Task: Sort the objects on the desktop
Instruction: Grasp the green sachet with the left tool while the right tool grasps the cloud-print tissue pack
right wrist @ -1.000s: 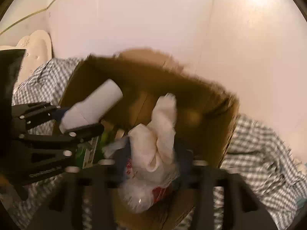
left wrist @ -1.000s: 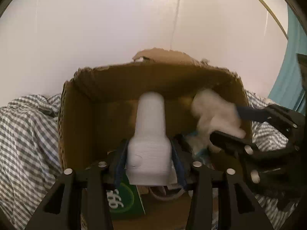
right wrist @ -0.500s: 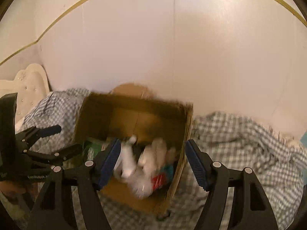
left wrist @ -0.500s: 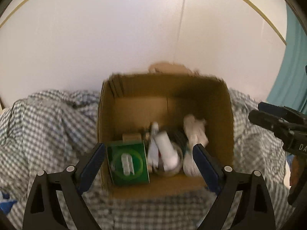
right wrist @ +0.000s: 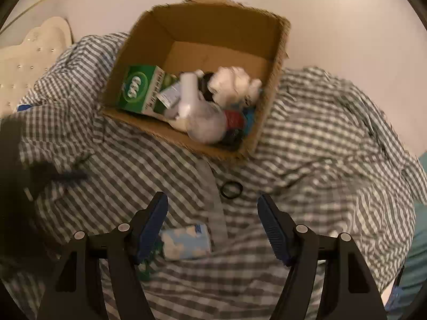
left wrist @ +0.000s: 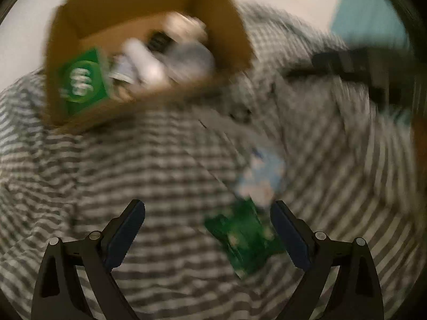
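both tools (left wrist: 207,230) (right wrist: 212,222) tilted down, agape

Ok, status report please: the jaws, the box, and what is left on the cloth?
Left gripper and right gripper: jaws open, empty. Cardboard box holds sorted items. Blue packet and black ring lie on checked cloth. Nothing blocks.

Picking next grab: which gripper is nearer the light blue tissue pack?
Right, narrowly. The tissue pack lies just inside the right gripper, by one finger. The left gripper has it ahead, beyond its fingertips.
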`<state>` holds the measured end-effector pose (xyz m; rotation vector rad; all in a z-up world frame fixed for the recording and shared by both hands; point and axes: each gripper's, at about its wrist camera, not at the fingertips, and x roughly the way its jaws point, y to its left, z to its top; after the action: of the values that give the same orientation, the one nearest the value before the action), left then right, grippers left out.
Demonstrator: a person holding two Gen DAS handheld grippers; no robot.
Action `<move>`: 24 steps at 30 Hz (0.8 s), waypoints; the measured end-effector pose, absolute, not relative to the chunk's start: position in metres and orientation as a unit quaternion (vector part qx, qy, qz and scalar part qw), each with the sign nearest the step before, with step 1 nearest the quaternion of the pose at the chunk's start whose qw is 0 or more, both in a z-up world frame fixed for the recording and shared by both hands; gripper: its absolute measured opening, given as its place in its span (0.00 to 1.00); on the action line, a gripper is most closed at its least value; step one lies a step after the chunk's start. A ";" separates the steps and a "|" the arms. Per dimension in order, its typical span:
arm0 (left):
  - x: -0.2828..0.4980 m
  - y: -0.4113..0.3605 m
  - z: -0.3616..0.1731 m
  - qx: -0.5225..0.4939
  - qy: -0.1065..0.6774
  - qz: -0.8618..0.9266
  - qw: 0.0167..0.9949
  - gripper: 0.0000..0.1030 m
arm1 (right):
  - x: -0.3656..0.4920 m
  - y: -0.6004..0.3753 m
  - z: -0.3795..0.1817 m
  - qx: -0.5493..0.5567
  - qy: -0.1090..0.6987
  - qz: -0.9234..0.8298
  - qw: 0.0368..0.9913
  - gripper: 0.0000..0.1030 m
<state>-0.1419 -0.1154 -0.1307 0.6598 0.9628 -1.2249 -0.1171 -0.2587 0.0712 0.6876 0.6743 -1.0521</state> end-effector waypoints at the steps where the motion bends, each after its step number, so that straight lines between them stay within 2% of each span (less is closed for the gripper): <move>1: -0.154 -0.120 -0.139 0.322 0.417 -0.544 0.653 0.95 | -0.115 -0.259 0.072 0.314 0.305 -0.480 0.760 0.67; 6: -0.178 -0.135 -0.165 0.375 0.406 -0.549 0.627 0.95 | -0.105 -0.266 0.061 0.319 0.317 -0.461 0.765 0.67; 9: -0.176 -0.144 -0.186 0.383 0.433 -0.544 0.608 0.92 | -0.104 -0.269 0.052 0.328 0.326 -0.453 0.762 0.67; 10: -0.171 -0.145 -0.191 0.378 0.447 -0.542 0.603 0.88 | -0.104 -0.270 0.049 0.332 0.329 -0.451 0.760 0.67; 11: -0.167 -0.145 -0.196 0.373 0.462 -0.541 0.596 0.74 | -0.104 -0.272 0.047 0.334 0.332 -0.452 0.758 0.67; 13: -0.159 -0.143 -0.202 0.354 0.489 -0.541 0.586 0.68 | -0.106 -0.273 0.045 0.338 0.336 -0.452 0.754 0.67; 14: -0.155 -0.141 -0.199 0.341 0.495 -0.546 0.583 0.48 | -0.108 -0.274 0.046 0.338 0.336 -0.455 0.752 0.67; 15: -0.153 -0.140 -0.196 0.328 0.503 -0.554 0.576 0.35 | -0.110 -0.274 0.046 0.340 0.335 -0.457 0.751 0.67; 18: -0.148 -0.131 -0.180 0.308 0.499 -0.560 0.585 0.29 | -0.115 -0.275 0.046 0.346 0.335 -0.454 0.749 0.67; 22: -0.136 -0.123 -0.183 0.290 0.534 -0.546 0.577 0.28 | -0.106 -0.275 0.036 0.354 0.354 -0.428 0.752 0.67; 23: -0.134 -0.122 -0.188 0.292 0.542 -0.537 0.577 0.31 | -0.100 -0.274 0.031 0.354 0.366 -0.417 0.753 0.67; 24: -0.131 -0.120 -0.194 0.287 0.551 -0.528 0.579 0.41 | -0.094 -0.274 0.027 0.353 0.378 -0.407 0.753 0.67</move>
<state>-0.1311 -0.1202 -0.1937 0.6717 1.2891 -1.2341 -0.0941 -0.2736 0.0269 0.7702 0.8259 -0.8887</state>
